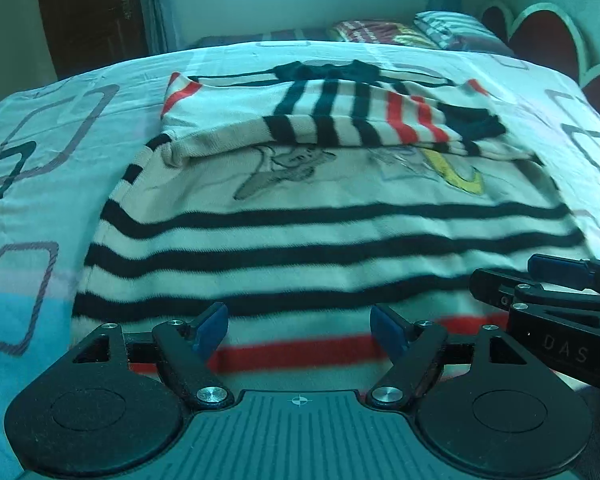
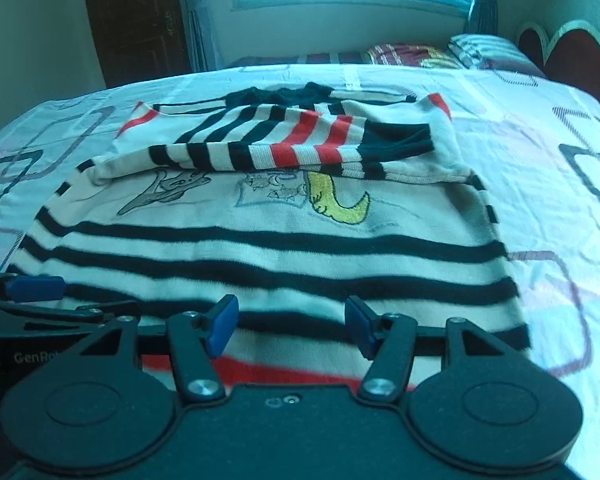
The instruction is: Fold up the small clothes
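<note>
A small white sweater (image 1: 320, 236) with black and red stripes and a cartoon print lies flat on the bed; it also shows in the right wrist view (image 2: 260, 248). Both sleeves (image 1: 340, 120) are folded across its chest, seen too in the right wrist view (image 2: 292, 144). My left gripper (image 1: 299, 330) is open and empty just above the sweater's near hem. My right gripper (image 2: 291, 328) is open and empty over the same hem, to the right of the left one. Each gripper shows at the edge of the other's view: the right one in the left wrist view (image 1: 548, 280), the left one in the right wrist view (image 2: 32, 292).
The bed sheet (image 1: 40, 160) is light blue with square patterns. Folded blankets and a pillow (image 1: 420, 30) lie at the far end by a red heart-shaped headboard (image 1: 540, 36). A window and a dark wooden door (image 1: 92, 12) stand behind.
</note>
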The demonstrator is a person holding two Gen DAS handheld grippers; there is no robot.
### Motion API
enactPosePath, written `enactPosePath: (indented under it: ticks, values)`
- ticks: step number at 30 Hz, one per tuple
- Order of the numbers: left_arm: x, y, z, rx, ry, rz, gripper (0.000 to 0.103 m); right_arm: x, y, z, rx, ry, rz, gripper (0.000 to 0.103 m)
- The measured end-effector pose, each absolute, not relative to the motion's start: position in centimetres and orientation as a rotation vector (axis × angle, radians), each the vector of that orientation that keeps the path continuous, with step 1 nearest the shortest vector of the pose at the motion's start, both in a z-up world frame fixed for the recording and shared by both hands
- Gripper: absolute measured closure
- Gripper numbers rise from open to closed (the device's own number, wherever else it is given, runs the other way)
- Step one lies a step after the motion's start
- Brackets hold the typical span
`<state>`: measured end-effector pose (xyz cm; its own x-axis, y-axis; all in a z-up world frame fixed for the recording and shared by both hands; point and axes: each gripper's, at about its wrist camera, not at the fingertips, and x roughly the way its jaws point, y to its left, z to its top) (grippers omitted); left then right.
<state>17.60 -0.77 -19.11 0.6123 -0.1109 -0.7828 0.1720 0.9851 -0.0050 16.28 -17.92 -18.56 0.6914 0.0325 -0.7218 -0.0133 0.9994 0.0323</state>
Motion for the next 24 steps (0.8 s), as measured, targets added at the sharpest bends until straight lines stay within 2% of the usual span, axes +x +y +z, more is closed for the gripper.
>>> enactPosePath:
  ticks: [11,20,21,24]
  values:
    - [13.6,0.7,-20.0,0.142,0.889,-0.168,0.025,11.4,-18.1,-20.0,-0.115,0.832,0.016,0.044]
    - [10.8,5.3,-18.9,0.112,0.924,-0.134,0.025,8.5,-21.0,-18.8,-0.056,0.858,-0.048,0.041]
    - [10.3,5.7,-18.4,0.119,0.918,-0.129,0.025,8.1,-21.0,-18.3,-0.058,0.845,-0.052,0.039]
    - [9.1,7.3,-17.6,0.125,0.908,-0.112,0.025,7.0,-21.6,-17.6,-0.066,0.842,-0.074,0.023]
